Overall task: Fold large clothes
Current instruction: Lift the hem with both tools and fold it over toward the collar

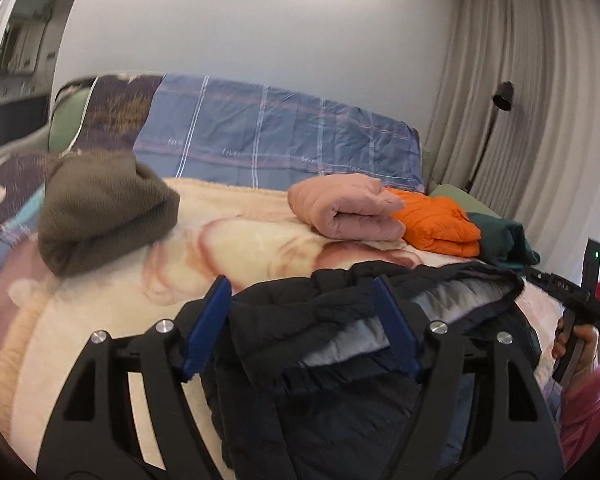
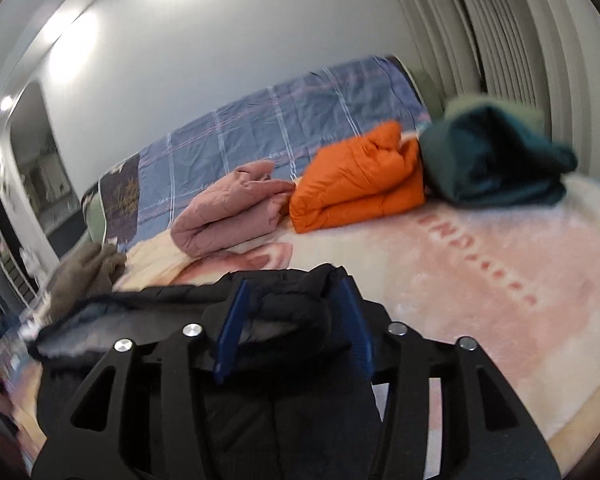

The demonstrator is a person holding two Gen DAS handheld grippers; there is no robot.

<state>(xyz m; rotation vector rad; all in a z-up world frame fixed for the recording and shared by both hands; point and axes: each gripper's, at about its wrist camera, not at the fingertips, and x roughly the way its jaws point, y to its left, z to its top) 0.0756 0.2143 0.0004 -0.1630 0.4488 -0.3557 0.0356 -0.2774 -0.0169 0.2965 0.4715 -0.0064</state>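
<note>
The black puffer jacket (image 1: pixel 320 360) hangs bunched over the bed's (image 2: pixel 480 280) near edge, pinched thickly in both my left gripper (image 1: pixel 300 328) and right gripper (image 2: pixel 296 320). Slippery padding could slide free and drag crooked. Its sleeves and hem are out of sight below; motion blurs the folded stacks behind.

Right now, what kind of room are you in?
Most likely a bedroom: a bed with a plaid quilt, folded jackets on it, and long curtains beside it.
</note>
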